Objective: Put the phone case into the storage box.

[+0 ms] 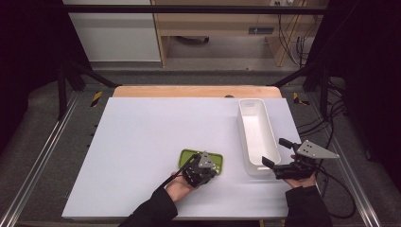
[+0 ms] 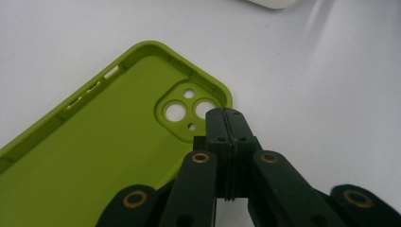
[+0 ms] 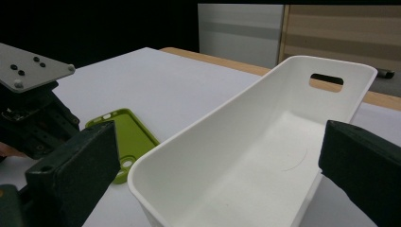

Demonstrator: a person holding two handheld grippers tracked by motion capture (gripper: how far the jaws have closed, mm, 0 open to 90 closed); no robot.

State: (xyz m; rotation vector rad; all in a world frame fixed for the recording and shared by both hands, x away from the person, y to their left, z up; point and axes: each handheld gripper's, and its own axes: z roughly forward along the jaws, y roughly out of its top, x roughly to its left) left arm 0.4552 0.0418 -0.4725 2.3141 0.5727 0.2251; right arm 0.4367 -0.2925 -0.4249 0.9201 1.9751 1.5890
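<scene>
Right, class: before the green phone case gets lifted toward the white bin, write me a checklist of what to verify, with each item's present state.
1. Left claw shut on the case rim at the camera-hole corner: ok.
2. Case lies open side up on the table: ok.
3. Bin empty: ok.
4. Right claw open, jaws either side of the bin's near end: ok.
5. Right claw touching the bin: cannot tell.
6. Grip firm enough to lift: cannot tell.

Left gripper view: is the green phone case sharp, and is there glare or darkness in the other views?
Left gripper view: green phone case sharp, jaws softly blurred. Right gripper view: own jaws blurred, white bin evenly lit, background black. High view: table bright, surroundings very dark, no harsh glare.
</scene>
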